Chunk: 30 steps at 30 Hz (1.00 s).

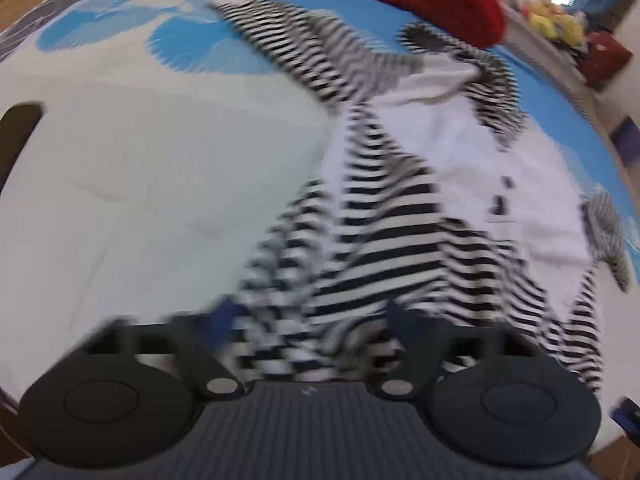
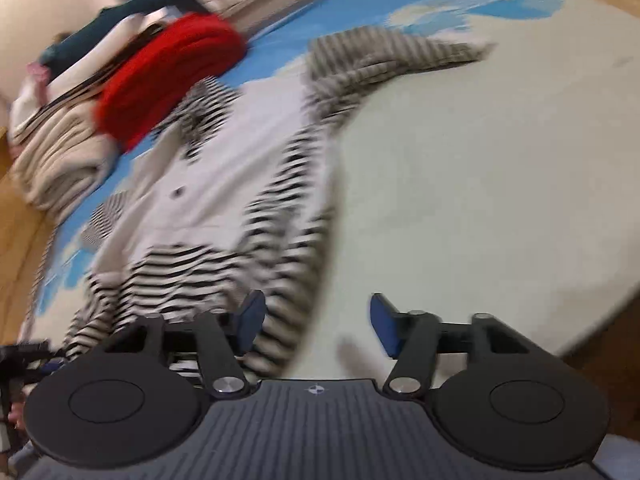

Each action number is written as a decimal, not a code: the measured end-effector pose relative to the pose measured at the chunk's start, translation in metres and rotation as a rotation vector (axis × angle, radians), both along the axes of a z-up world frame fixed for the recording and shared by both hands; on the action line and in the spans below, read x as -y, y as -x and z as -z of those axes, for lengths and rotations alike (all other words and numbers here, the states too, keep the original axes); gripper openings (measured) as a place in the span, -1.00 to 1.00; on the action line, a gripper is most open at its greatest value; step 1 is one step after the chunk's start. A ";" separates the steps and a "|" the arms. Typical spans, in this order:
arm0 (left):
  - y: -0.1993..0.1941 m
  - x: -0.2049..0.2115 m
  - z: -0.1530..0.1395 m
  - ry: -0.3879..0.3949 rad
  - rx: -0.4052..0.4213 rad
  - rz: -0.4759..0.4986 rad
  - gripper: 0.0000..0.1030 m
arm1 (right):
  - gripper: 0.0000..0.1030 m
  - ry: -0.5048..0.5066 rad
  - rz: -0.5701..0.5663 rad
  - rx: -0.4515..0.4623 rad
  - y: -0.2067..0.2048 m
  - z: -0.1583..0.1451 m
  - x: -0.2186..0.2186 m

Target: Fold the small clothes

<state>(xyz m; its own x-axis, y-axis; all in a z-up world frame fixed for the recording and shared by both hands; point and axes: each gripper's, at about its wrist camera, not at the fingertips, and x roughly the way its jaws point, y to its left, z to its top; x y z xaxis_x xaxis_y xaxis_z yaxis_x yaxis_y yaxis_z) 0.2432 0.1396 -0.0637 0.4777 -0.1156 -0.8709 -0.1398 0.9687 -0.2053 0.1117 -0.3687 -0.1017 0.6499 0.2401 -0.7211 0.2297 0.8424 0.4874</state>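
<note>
- Striped garment (image 1: 384, 216) with a white front lies rumpled on the blue-and-white mat (image 1: 132, 168).
- Left gripper (image 1: 316, 320): jaws open over its near striped edge.
- Right gripper (image 2: 316, 322): jaws open, gripping nothing, at the garment's right edge.
- Red knit (image 2: 168, 76) lies beyond.

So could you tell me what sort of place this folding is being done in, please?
Most likely a bedroom or child's room at home. The striped garment lies on a blue-and-white sheet like a bed's, folded clothes are stacked beside it, and soft toys sit on a ledge behind.
</note>
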 end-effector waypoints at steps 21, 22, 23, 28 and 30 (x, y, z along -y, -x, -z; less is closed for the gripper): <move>0.028 0.016 0.046 0.010 -0.147 0.065 -0.94 | -0.87 0.196 -0.085 -0.212 -0.020 0.024 0.042; 0.028 0.013 0.043 0.023 -0.143 0.053 -0.94 | -0.87 0.215 -0.095 -0.205 -0.019 0.026 0.039; 0.028 0.010 0.039 0.031 -0.139 0.046 -0.94 | -0.87 0.246 -0.109 -0.192 -0.018 0.024 0.036; 0.029 0.005 0.014 0.109 -0.084 0.076 -0.55 | -0.65 0.282 -0.104 -0.158 -0.010 0.008 0.034; 0.027 0.015 0.001 0.116 -0.050 0.116 0.13 | -0.27 0.287 -0.112 -0.113 -0.005 -0.005 0.035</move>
